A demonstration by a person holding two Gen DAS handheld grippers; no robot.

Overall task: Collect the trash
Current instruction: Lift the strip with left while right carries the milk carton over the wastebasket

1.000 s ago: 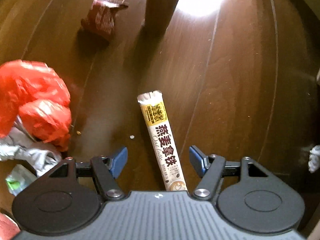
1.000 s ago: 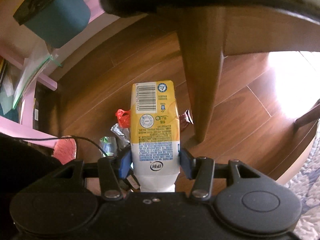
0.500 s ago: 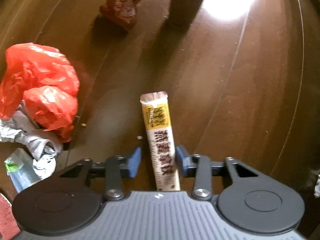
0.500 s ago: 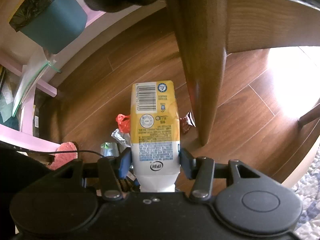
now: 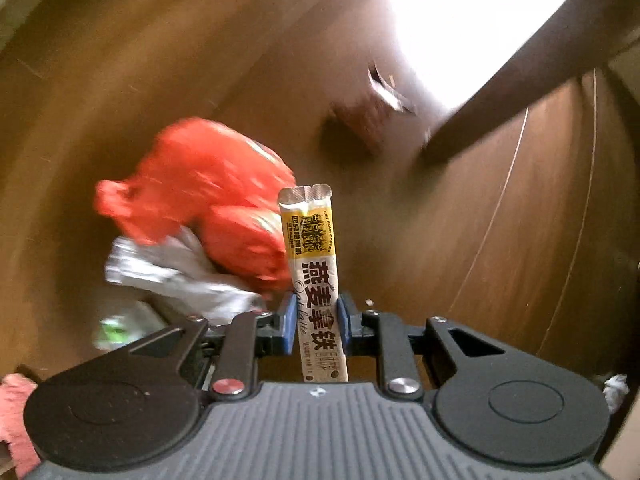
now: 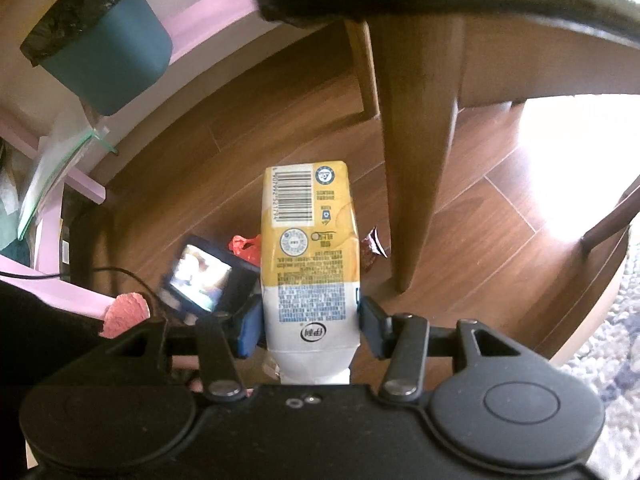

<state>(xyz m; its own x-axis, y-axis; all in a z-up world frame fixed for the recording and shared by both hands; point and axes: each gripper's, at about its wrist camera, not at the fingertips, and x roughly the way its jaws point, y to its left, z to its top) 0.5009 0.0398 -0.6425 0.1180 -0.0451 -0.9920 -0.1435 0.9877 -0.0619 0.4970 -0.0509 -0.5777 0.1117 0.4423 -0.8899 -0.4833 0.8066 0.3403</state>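
Observation:
A long coffee sachet (image 5: 316,280), white and yellow with dark print, stands up between the blue pads of my left gripper (image 5: 315,320). The jaws are closing and the pads press its lower half, holding it above the wooden floor. Behind it lie a red plastic bag (image 5: 208,192), a crumpled silver wrapper (image 5: 172,268) and a brown snack wrapper (image 5: 372,120), all blurred. My right gripper (image 6: 310,320) is shut on a yellow and white milk carton (image 6: 308,248), held upright over the floor. A teal bin (image 6: 108,52) with a black liner stands at the upper left.
A wooden chair leg (image 6: 416,160) rises just right of the carton, under a dark seat. The left tool's lit screen (image 6: 200,274) shows below left. The red bag (image 6: 244,246) and the brown wrapper (image 6: 372,248) lie beyond. A rug (image 6: 612,360) borders the right.
My left gripper closed on the sachet and lifted it off the floor, swinging towards the red bag. The right gripper kept its hold on the carton; the left tool's screen came into its view.

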